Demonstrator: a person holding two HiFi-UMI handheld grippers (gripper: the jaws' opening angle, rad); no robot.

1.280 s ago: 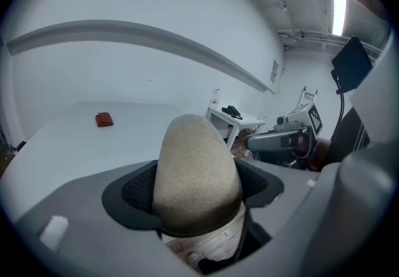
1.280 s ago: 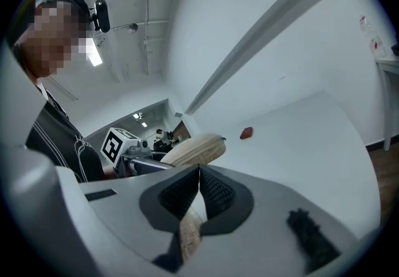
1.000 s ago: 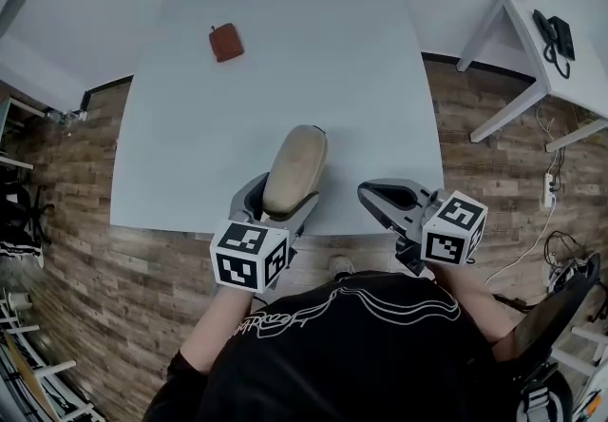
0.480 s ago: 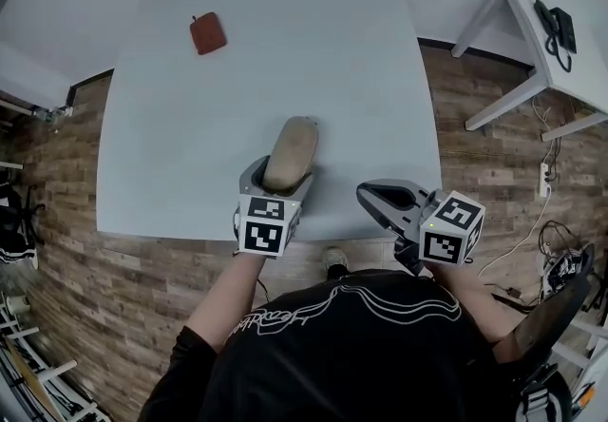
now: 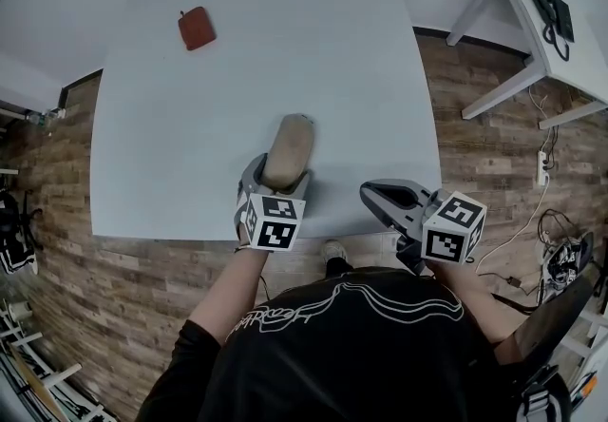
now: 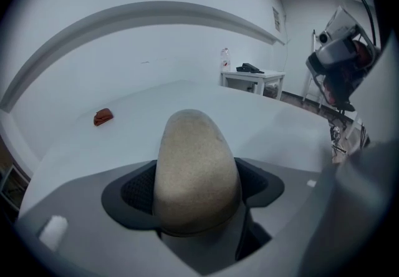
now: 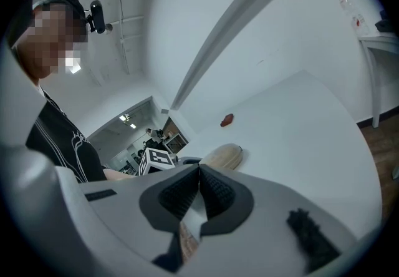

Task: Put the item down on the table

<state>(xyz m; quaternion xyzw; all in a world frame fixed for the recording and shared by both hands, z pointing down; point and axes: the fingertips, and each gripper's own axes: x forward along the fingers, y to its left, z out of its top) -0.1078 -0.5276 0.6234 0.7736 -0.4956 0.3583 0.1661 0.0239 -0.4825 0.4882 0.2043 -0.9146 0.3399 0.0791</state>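
Note:
A tan, rounded oblong item (image 5: 288,149) sticks out forward from my left gripper (image 5: 278,179), whose jaws stand wide and are shut on its near end. In the left gripper view the item (image 6: 196,166) fills the gap between both dark pads (image 6: 136,193). It hangs low over the near part of the white table (image 5: 323,49); I cannot tell whether it touches. My right gripper (image 5: 372,194) hovers at the table's near right edge, and its jaws (image 7: 199,191) are shut on nothing.
A small red-brown pouch (image 5: 197,28) lies at the table's far left. A white side table (image 5: 532,26) with a black phone (image 5: 551,9) stands to the right on the wooden floor (image 5: 475,154). The person's black shirt fills the bottom.
My left gripper has carried the tan item forward over the table and lower, away from the person's body. The right gripper has stayed put.

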